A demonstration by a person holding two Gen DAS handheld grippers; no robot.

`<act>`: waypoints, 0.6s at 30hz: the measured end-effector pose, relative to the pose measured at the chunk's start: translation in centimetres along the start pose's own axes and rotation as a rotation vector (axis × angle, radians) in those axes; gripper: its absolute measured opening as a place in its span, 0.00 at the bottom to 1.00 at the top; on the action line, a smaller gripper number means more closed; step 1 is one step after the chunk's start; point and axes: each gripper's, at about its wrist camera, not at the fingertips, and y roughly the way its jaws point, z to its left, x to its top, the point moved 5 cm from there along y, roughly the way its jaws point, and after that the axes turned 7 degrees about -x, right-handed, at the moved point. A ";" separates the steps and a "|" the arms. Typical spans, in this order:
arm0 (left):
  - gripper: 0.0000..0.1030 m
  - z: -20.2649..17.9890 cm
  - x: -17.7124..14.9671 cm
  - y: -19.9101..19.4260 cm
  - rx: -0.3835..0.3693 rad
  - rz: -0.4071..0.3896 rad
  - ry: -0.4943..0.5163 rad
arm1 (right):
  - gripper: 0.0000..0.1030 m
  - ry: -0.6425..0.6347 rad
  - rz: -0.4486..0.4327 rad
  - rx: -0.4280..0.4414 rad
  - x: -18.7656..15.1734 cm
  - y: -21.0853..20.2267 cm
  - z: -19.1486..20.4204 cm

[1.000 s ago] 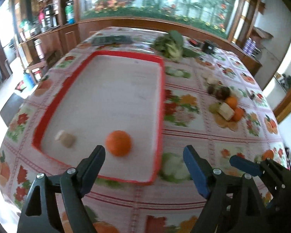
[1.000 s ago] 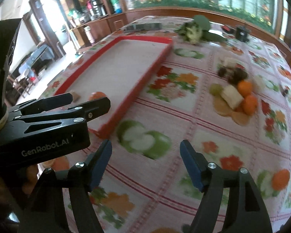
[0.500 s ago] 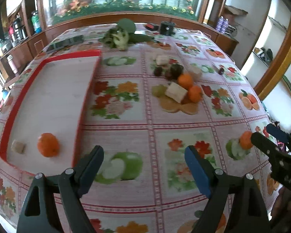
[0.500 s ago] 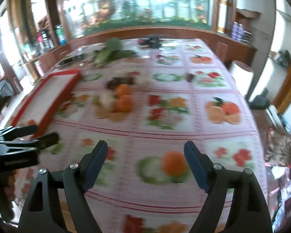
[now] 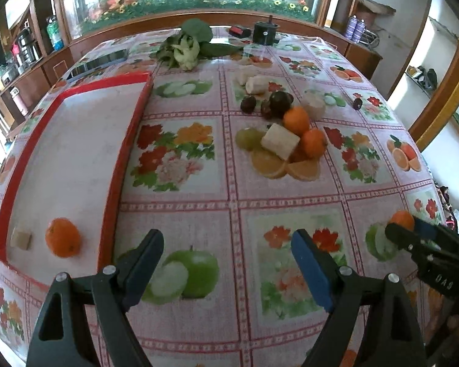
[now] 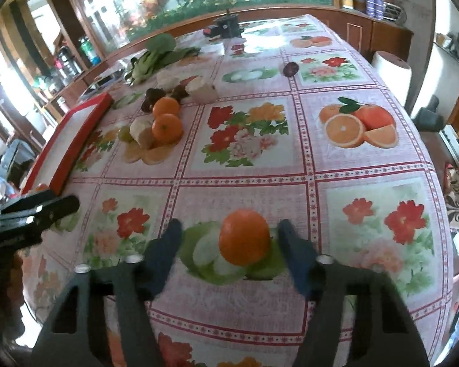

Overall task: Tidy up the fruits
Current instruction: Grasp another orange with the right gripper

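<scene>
A table under a flowered cloth fills both wrist views. In the left view, a red tray runs along the left side of the frame. Near its lower left corner sit an orange and a pale cube, slightly apart. At upper centre a pile of fruit lies on the cloth — oranges, dark round fruit, pale chunks and a green grape. Leafy greens lie at the top, beyond the tray.

The left gripper hangs at the bottom of its frame, jaws spread wide with only bare cloth between them.

In the right view, the right gripper is at lower centre, its jaws closing around a lone orange that rests on the cloth, apart from the pile. The right finger looks close to the peel, possibly touching; a clear gap remains on the left side, so the orange is not yet clamped.
</scene>
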 end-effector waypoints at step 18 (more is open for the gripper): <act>0.85 -3.3 6.7 5.1 -0.137 -0.014 0.208 | 0.35 0.066 -0.015 0.054 -0.1 0.1 -1.2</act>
